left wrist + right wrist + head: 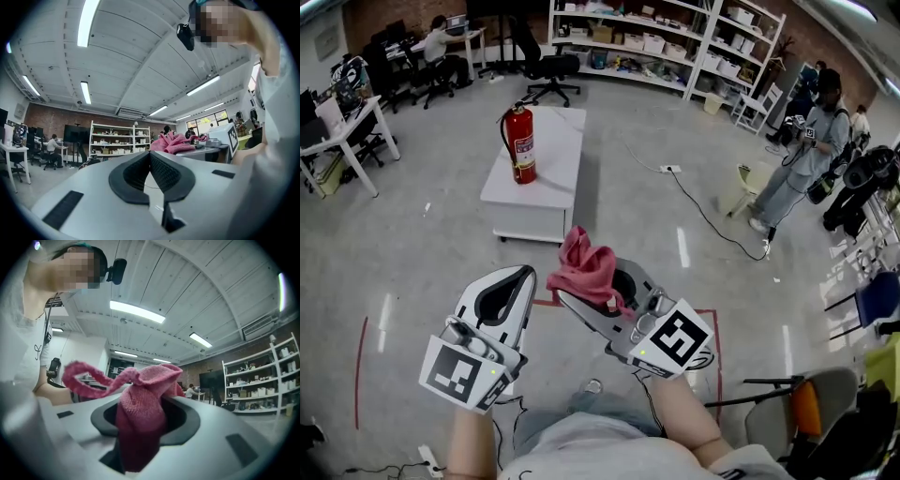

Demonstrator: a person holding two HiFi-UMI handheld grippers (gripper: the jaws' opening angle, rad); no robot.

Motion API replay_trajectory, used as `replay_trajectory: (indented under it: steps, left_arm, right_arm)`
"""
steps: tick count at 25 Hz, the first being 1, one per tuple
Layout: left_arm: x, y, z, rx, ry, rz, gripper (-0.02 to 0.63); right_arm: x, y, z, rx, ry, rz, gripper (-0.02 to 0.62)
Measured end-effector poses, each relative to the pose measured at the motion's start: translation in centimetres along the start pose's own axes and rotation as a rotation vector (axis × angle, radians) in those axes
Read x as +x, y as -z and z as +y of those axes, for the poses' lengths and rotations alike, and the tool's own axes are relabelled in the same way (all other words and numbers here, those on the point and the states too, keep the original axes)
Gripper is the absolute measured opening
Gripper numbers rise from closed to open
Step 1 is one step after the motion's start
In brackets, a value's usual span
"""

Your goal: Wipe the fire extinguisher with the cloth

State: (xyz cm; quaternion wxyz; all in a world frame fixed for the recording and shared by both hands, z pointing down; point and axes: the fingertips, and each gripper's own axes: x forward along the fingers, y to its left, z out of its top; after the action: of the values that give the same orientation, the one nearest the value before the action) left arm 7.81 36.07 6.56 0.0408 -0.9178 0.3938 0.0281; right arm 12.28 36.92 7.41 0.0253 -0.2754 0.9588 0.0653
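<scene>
A red fire extinguisher (519, 142) stands upright on a low white table (558, 159), well ahead of both grippers. My right gripper (586, 298) is shut on a pink cloth (586, 267), which bunches up out of its jaws; in the right gripper view the cloth (140, 413) fills the gap between the jaws. My left gripper (523, 276) is held beside it, jaws closed together with nothing between them, and in the left gripper view (150, 154) it points up toward the ceiling.
An office chair (546, 67) and shelving (656, 42) stand behind the table. A person (797, 155) stands at the right, and a cable (703, 211) runs across the floor. Chairs (811, 412) sit at the near right. Red tape (712, 347) marks the floor.
</scene>
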Motion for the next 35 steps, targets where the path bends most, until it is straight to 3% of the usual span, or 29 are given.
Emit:
replay_trajectory:
  steps: [9, 15, 27, 35]
  left_arm:
    - [3.7, 4.3, 1.4, 0.024, -0.034, 0.037, 0.009]
    - [8.4, 6.9, 5.7, 0.005, -0.024, 0.056, 0.009]
    - [19.1, 6.6, 21.8, -0.006, 0.024, 0.022, 0.009]
    - [23.1, 8.2, 32.1, -0.037, 0.021, 0.031, 0.009]
  right_arm:
    - [0.7, 4.8, -3.9, 0.022, -0.02, -0.013, 0.178]
    - [3.5, 7.6, -8.7, 0.022, -0.015, 0.011, 0.179]
    - [17.3, 8.0, -21.8, -0.007, 0.02, 0.03, 0.178]
    - [25.8, 9.8, -27.5, 0.0, 0.029, 0.051, 0.178]
